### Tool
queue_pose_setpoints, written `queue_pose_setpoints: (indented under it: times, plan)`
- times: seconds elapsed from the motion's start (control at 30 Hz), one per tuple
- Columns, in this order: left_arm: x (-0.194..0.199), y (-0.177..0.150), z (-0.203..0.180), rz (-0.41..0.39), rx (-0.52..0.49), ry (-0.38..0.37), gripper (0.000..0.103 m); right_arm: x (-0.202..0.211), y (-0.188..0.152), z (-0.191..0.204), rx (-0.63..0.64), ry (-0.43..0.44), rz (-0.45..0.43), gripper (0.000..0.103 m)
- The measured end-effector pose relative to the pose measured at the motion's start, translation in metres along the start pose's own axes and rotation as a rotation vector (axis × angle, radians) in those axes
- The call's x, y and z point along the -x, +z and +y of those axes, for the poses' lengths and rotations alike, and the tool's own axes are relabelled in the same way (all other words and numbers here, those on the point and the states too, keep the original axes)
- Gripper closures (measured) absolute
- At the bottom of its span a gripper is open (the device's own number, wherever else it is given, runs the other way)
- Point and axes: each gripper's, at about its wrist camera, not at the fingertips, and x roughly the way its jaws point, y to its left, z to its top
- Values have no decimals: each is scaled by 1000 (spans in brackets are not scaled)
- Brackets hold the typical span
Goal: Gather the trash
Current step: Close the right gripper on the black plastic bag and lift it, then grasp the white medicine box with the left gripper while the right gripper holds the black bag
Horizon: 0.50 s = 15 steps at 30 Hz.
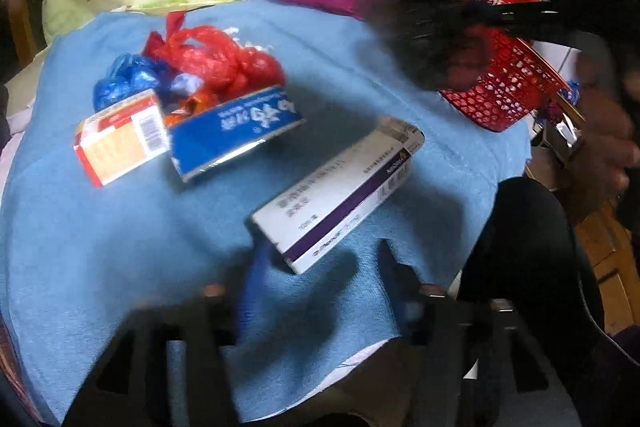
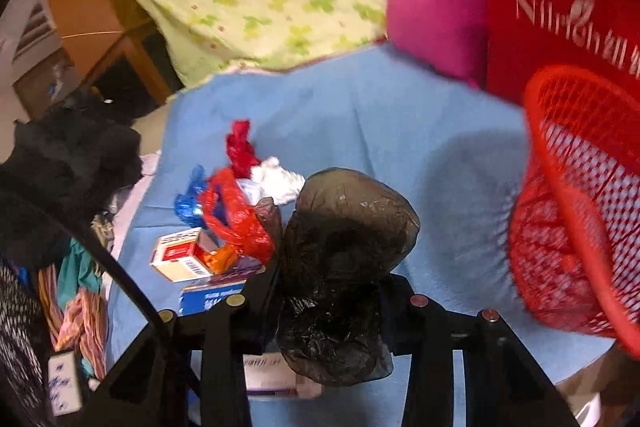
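Right of frame in the right wrist view, the right gripper (image 2: 332, 291) clamps a dark plastic bag (image 2: 344, 251) near the red basket (image 2: 560, 211), not yet dropped. Left gripper (image 1: 320, 291) hangs wide and empty over the white box (image 1: 340, 187); the blue carton (image 1: 236, 131), orange box (image 1: 120, 139) and red and blue bags (image 1: 208, 63) on the blue cloth (image 1: 100, 247) remain uncollected.

Black gripper (image 2: 332, 291) frames, round bolts

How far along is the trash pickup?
Done: cannot tell; the red mesh plastic basket shows nothing clearly inside. In hand: right hand-held gripper clamps a crumpled dark plastic bag. Left: white-and-purple carton, blue carton, orange-white box, red and blue bags.
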Motion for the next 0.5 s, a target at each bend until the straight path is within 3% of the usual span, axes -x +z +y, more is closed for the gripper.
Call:
queue_pose_setpoints:
  times: [0.17,0.4,0.5]
  plan:
    - [15,14,7,-46,29,21,29,48,-6,2,71,36,-98,61]
    - [-30,26,-1,63,10,-12,28,94,-17,-11,55,61,-179,61]
    - [-42,25,4,67,27,-21,29,106,-22,-19,48,60,-198,61]
